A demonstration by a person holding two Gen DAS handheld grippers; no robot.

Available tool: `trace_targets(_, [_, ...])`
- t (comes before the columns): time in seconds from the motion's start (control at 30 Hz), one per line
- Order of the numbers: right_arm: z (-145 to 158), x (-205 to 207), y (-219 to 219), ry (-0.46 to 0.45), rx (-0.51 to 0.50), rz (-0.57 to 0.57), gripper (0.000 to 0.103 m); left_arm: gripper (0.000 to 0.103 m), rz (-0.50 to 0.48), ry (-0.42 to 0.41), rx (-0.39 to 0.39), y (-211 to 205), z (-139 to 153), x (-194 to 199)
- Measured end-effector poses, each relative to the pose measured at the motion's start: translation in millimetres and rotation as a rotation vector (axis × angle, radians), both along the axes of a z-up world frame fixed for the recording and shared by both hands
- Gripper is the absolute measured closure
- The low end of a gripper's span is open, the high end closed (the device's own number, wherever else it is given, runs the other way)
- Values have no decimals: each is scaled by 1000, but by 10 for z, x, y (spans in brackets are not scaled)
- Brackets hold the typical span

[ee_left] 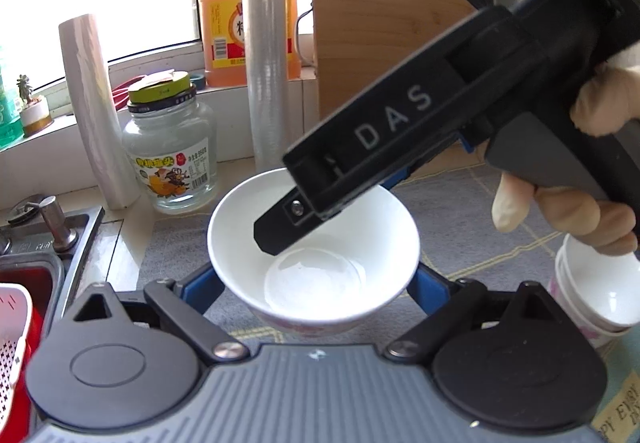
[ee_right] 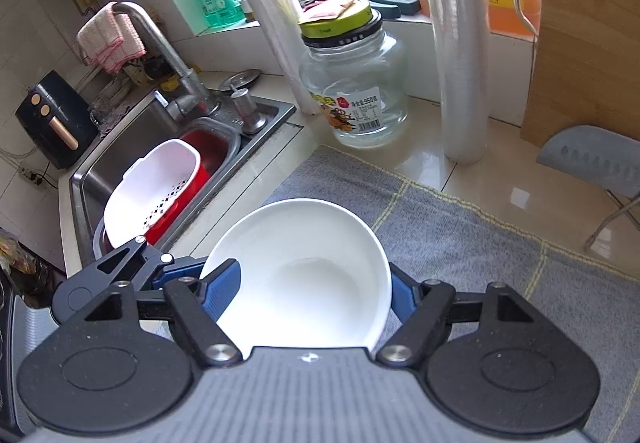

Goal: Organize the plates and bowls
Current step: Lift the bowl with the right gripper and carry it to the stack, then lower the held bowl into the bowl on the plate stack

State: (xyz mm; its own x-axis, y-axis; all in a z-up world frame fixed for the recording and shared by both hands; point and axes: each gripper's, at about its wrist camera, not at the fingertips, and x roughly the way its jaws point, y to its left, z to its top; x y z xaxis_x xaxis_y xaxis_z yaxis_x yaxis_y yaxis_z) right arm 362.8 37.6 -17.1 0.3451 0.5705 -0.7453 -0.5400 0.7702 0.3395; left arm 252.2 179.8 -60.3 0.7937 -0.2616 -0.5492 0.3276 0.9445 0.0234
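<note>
With both claws, left claw (ee_left: 316, 283) and right claw (ee_right: 308, 291), clamped on the round white ceramic bowl (ee_left: 314, 243), keep it level while carrying it toward the stacked white bowls (ee_left: 600, 295) on the surface (ee_left: 460, 211).

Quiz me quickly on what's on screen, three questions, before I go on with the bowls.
1. True or false: the glass jar has its lid off.
2. What hangs over the faucet? A) a pink-and-white cloth B) a rubber glove C) a plastic bag
3. Which claw has a finger reaching inside the white bowl?

Key: 1 false, the yellow-green lid is on. 2 A. 3 the right claw.
</note>
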Motion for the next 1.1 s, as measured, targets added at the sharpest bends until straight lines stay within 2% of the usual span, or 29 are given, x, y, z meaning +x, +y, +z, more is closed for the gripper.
trace_targets(0.53, [143,-730,-452,-55,-11,-67,21,7,-46,10,-45,-395,157,-561])
trace_targets(1.1, [308,-1222,-1265,-70,2,-203,21,7,-201,-10,-39,-1059,320,-806])
